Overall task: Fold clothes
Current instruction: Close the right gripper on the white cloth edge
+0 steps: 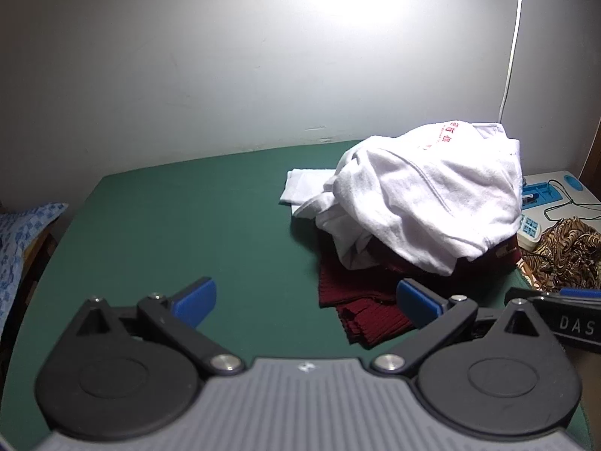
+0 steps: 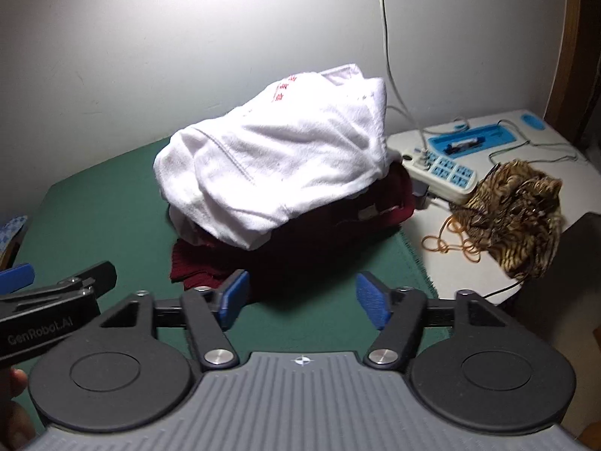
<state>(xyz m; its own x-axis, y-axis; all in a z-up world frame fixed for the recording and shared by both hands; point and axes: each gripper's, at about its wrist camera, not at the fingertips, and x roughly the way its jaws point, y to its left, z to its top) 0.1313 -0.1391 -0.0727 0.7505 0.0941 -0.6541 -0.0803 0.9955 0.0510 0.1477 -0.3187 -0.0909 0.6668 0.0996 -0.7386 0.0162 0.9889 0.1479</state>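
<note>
A crumpled white garment [image 1: 424, 203] with red lettering lies heaped on a dark red knit garment [image 1: 360, 300] at the right of the green table [image 1: 180, 233]. My left gripper [image 1: 306, 302] hovers open in front of the pile, its right pad over the red knit's edge. In the right wrist view the white garment [image 2: 278, 158] covers the red knit [image 2: 338, 233], and my right gripper [image 2: 302, 297] is open just short of the knit, holding nothing. The left gripper [image 2: 15, 276] shows at that view's left edge; the right gripper's body [image 1: 563, 312] shows at the right edge of the left view.
A white side table [image 2: 499, 263] to the right holds a power strip [image 2: 443, 173], a blue tray [image 2: 469, 143], cables and a tiger-print cloth [image 2: 518, 214]. A white wall stands behind the table. A blue patterned pillow [image 1: 22, 240] lies off the left edge.
</note>
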